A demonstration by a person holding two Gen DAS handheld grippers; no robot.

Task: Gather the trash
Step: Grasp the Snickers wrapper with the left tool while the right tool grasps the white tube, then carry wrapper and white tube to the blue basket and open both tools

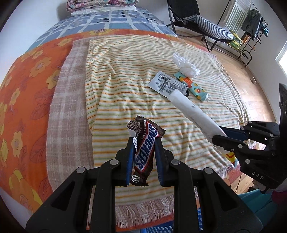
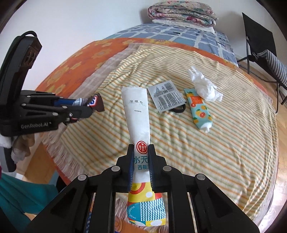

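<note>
My left gripper [image 1: 144, 138] is shut on a brown Snickers wrapper [image 1: 144, 147] and holds it above the striped towel [image 1: 125, 89]; it also shows at the left of the right wrist view [image 2: 86, 107]. My right gripper [image 2: 141, 146] is shut on a long white wet-wipe packet [image 2: 137, 114], also seen at the right of the left wrist view [image 1: 193, 113]. On the towel lie a crumpled white tissue [image 2: 204, 84], a grey sachet [image 2: 166, 95], a fruit-patterned tube [image 2: 199, 111] and a black hair tie [image 2: 178, 109].
The towel covers an orange flowered bedspread [image 1: 26, 89] on a bed. Folded quilts [image 2: 181, 13] lie at the head. A folding chair [image 1: 202, 25] and a clothes rack [image 1: 254, 26] stand on the wood floor to the right. A blue basket [image 1: 161, 228] sits below the bed's near edge.
</note>
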